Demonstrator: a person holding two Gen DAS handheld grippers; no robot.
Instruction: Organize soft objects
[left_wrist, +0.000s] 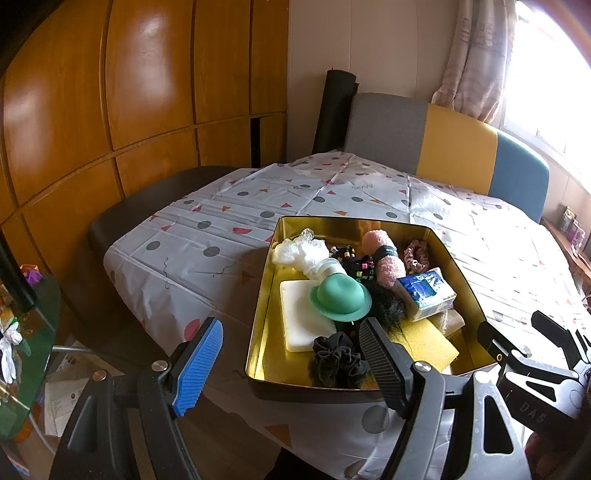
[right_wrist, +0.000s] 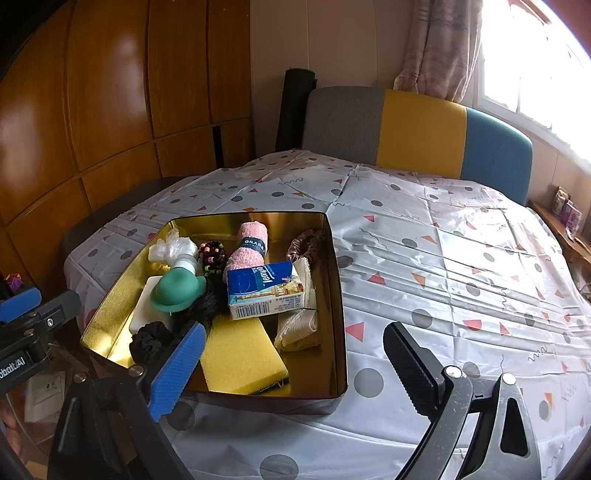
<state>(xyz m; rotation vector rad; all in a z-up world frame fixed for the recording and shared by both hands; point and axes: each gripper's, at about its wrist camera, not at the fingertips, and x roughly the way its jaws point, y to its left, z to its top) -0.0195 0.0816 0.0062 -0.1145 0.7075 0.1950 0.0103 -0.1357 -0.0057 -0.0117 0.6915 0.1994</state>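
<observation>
- Left gripper (left_wrist: 290, 332): spread wide, holding nothing, poised over the near left corner of the gold tin (left_wrist: 264, 291).
- Far left in the tin: crumpled plastic bag (right_wrist: 173, 243) at the back wall, white foam block (right_wrist: 142, 310) flat on the floor, black scrunchie (right_wrist: 149, 341) at the near corner. Good for a pinch from above, clear of the metal wall.
- Next along: green hat-shaped piece (right_wrist: 177, 290) lying partly on the foam block. Worth gripping at the crown, since the brim looks likely to fold.
- Middle: beaded hair ties (right_wrist: 210, 254), pink towel roll (right_wrist: 249, 247) and yellow sponge (right_wrist: 240, 354), with a tissue pack (right_wrist: 264, 290) stacked on top. Best to deal with the top layer before anything beneath.
- Right side: cream mesh pad (right_wrist: 299, 325) and pink scrunchie (right_wrist: 306, 243) close to the tin wall. Little room for a finger there, so better taken along the wall.
- Right gripper (right_wrist: 295, 332): also wide apart and empty, straddling the near right corner.
- Farther right: bare patterned tablecloth (right_wrist: 443, 277).
- Fits either a jumble awaiting sorting or a finished gathering into the tin. Cannot tell which.
</observation>
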